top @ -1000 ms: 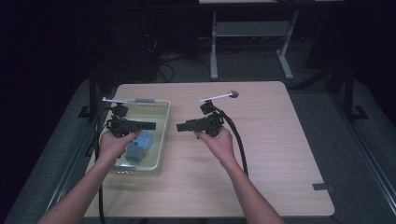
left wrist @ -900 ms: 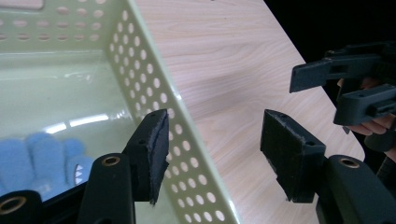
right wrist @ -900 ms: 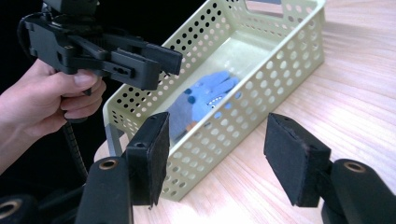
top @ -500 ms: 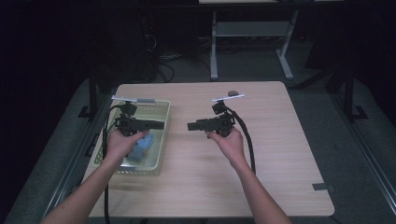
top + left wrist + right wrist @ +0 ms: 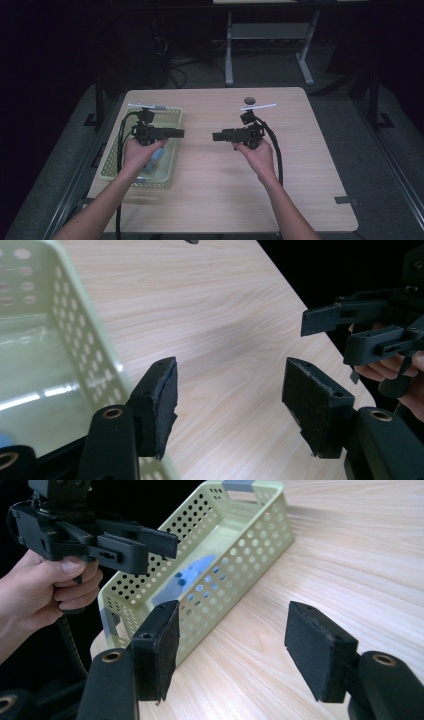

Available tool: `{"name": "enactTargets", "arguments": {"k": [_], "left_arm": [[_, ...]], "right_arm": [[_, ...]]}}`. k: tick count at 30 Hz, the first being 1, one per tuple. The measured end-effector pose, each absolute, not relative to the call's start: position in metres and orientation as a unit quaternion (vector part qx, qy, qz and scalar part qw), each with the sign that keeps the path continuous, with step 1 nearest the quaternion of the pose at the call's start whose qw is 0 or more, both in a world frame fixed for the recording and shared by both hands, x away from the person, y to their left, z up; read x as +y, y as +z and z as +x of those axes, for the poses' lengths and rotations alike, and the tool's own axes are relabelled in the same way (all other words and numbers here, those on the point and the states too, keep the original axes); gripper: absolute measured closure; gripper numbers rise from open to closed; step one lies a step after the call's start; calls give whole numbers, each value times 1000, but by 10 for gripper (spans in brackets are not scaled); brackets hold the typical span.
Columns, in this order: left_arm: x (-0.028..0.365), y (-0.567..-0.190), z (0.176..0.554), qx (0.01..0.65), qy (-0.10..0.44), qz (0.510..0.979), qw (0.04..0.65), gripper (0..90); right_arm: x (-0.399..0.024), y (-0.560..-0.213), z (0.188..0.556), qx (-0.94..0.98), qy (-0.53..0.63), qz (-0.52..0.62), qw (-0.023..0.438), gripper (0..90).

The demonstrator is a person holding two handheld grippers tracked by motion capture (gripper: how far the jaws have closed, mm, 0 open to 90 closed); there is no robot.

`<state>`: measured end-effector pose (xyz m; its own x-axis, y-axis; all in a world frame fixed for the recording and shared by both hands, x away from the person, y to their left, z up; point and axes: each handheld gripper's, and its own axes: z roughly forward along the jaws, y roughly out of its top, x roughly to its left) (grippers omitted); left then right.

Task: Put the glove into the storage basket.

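I hold both grippers level above the wooden table (image 5: 300, 170), their tips pointing at each other across a gap. My left gripper (image 5: 178, 133) hovers over the right wall of a pale green perforated basket (image 5: 135, 181). Its jaws have just been opening and stand open with nothing between them (image 5: 230, 410). My right gripper (image 5: 216, 135) hangs over bare table; its jaws have also just been opening and are open and empty (image 5: 232, 650). A blue object (image 5: 158, 155) lies in the basket (image 5: 240, 550), seen through the holes as a blue object (image 5: 192, 572).
A small dark round thing (image 5: 248, 99) lies on the table near its far edge. Black cables trail from both grippers down past the person's forearms. Beyond the table stand a dark floor and the legs of a metal stand (image 5: 229, 55).
Both hands have shifted to the right across the table, the right gripper farther from the basket. Both pairs of jaws stand a little wider.
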<state>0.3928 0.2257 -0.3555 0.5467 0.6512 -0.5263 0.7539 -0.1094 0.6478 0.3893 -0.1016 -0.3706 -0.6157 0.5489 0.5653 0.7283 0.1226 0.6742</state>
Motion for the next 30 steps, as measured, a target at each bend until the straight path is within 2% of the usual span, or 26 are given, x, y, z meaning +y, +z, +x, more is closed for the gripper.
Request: {"name": "enactTargets", "arguments": {"k": [30], "left_arm": [[162, -351, 388, 430, -67, 763, 479, 332]], "right_arm": [[-165, -367, 379, -731, -499, -462, 57, 330]]}}
